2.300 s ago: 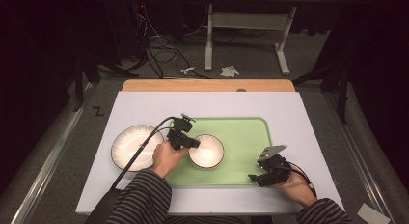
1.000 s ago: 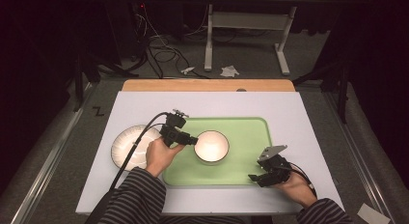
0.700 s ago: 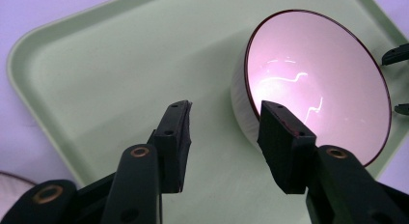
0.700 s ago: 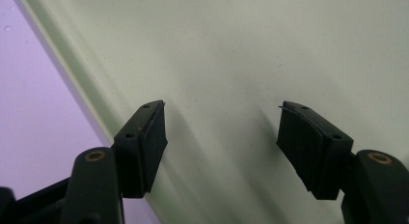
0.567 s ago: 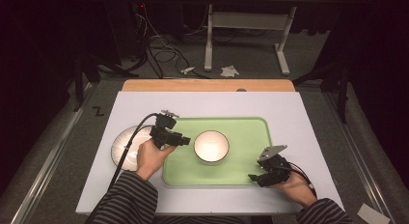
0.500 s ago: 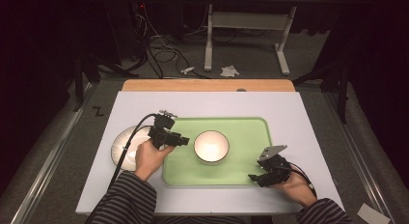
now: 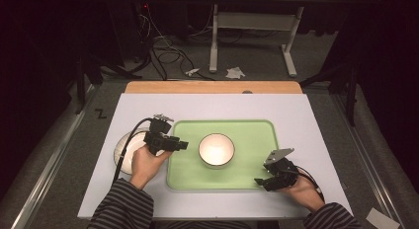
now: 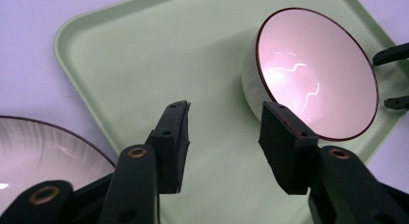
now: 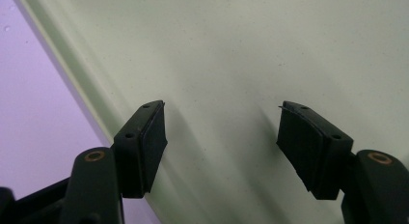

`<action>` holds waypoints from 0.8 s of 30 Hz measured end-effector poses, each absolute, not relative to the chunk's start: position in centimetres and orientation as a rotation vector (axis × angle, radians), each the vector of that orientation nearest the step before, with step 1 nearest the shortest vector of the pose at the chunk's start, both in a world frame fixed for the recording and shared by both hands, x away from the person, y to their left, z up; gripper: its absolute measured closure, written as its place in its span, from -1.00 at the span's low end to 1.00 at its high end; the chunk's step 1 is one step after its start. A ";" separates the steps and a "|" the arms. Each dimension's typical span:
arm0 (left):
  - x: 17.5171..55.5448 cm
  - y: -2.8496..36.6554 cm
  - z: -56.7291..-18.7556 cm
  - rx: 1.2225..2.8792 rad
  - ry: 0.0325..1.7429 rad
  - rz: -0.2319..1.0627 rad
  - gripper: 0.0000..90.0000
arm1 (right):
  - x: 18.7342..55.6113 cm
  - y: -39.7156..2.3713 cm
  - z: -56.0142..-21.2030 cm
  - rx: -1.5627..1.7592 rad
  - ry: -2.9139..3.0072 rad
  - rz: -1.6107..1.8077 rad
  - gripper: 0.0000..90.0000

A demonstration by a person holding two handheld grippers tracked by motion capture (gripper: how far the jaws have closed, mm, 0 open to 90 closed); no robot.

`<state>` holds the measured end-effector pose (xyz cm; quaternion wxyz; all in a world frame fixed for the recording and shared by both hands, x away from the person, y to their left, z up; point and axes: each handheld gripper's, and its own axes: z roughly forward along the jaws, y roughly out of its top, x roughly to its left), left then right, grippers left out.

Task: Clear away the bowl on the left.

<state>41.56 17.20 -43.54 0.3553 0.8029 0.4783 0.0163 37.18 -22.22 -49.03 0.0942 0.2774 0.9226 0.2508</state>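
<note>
A white tabletop (image 7: 306,115) is seen from the high view, with a pale green tray (image 7: 252,140) lying at its middle. A small white bowl (image 7: 216,150) with a dark rim stands upright on the tray, left of the tray's centre. The left gripper (image 7: 174,145) is held over the tray's left edge, just left of the bowl and apart from it. A white plate (image 7: 123,152) lies on the tabletop left of the tray, partly hidden under the left hand (image 7: 146,162). The right gripper (image 7: 262,182) is held at the tray's near right corner by the right hand (image 7: 301,189).

In the left gripper view the jaws are seen spread, with bare tray between them; the bowl (image 8: 318,74) is shown beyond the right-hand jaw, untouched, its glossy inside catching the light. A dark streaked rim pattern on the plate (image 8: 43,151) is made out there, which cannot be told from above.

In the right gripper view the jaws are seen spread wide over the tray's (image 9: 270,50) edge, gripping nothing.
</note>
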 end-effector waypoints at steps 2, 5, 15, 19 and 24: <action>41.4 17.4 -43.6 2.065 1.244 0.043 0.19 | 37.2 -22.2 -49.0 0.823 2.733 0.747 -0.21; 41.3 17.6 -43.6 2.063 1.250 0.044 0.19 | 37.2 -22.2 -49.0 0.829 2.733 0.749 -0.21; 40.6 18.7 -43.8 2.045 1.265 0.047 0.17 | 37.2 -22.2 -49.0 0.823 2.724 0.750 -0.20; 40.3 19.1 -43.9 2.036 1.268 0.047 0.17 | 37.2 -22.2 -49.0 0.836 2.722 0.755 -0.20; 39.9 19.4 -44.0 2.034 1.270 0.048 0.17 | 37.2 -22.2 -49.0 0.838 2.719 0.756 -0.20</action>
